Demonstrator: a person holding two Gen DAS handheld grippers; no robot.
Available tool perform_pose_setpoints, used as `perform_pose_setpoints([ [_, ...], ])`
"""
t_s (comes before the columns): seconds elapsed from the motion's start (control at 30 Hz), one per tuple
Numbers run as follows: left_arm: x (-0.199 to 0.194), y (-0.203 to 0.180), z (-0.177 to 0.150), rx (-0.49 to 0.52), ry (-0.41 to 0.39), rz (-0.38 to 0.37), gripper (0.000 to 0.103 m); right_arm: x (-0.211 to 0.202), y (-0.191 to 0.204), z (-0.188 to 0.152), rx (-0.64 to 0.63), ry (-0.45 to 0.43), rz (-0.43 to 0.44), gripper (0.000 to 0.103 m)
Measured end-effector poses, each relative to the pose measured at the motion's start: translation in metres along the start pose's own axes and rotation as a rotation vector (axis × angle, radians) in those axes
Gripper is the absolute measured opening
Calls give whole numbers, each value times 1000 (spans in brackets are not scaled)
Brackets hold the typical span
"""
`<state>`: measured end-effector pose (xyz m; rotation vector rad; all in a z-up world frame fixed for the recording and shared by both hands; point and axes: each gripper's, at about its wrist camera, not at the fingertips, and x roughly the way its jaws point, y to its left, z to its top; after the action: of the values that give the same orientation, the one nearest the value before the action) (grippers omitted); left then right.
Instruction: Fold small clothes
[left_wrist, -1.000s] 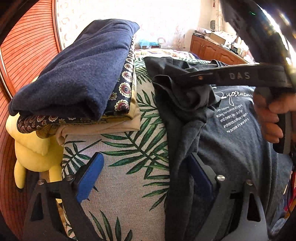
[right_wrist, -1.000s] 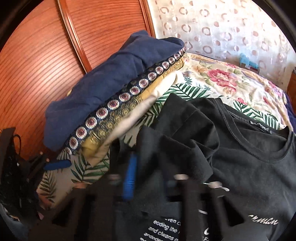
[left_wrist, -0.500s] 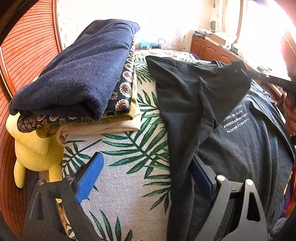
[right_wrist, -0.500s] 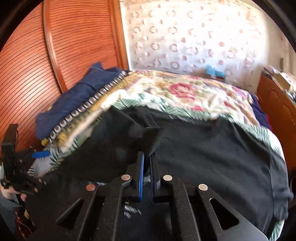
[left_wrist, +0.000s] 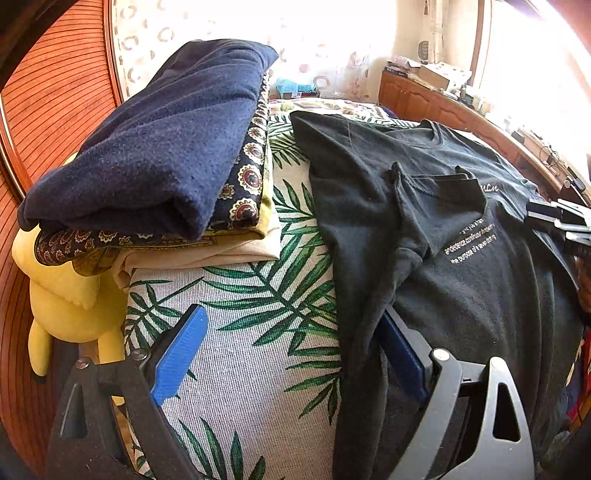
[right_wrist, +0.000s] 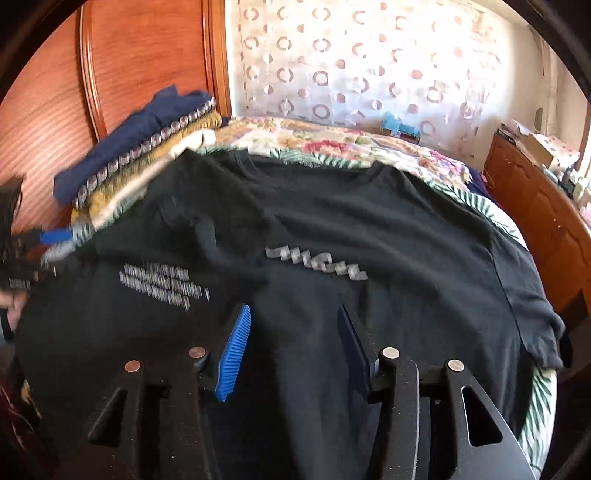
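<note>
Under folded sleeve (left_wrist: 424, 206), shirt print (left_wrist: 471, 242) half-hidden

2 wrist fisheyes, each angled down along its own gripper fingers onto the bed. Left view: low and close at the bed's near left edge, over the leaf-print cover (left_wrist: 255, 369), facing the curtain and window, wide-set left gripper (left_wrist: 288, 347) in the foreground. Right view: further right, hovering close above the black T-shirt (right_wrist: 369, 221), facing the curtain and wooden headboard. Shared by both: T-shirt (left_wrist: 480, 295), folded stack (left_wrist: 155, 147) (right_wrist: 122, 162), curtain, wooden cabinet. Right view motion-blurred.
</note>
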<state>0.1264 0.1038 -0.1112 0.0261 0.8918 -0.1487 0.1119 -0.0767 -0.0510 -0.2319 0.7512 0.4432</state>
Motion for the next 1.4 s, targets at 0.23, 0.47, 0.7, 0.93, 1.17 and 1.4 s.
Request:
perform_pose_setpoints([
  [0.23,-33,-15,14,36,-110,9,90,1,-16,-3,22,34,-22,66],
  [0.47,-28,-51,59,69,-123,-110,59,-2,-30,-5,79,40,3,66],
  [0.7,40,-69,98,53,10,-145,38,1,-22,-3,57,49,-45,66],
  [0.93,69,-80,104,97,67,-131,36,2,-22,-5,59,48,-45,67],
  [1.17,72,-95,106,162,72,-151,14,2,-22,-4,58,49,-46,67],
  [1.4,33,-113,97,202,-4,-166,7,2,-22,-5,59,48,-46,67],
])
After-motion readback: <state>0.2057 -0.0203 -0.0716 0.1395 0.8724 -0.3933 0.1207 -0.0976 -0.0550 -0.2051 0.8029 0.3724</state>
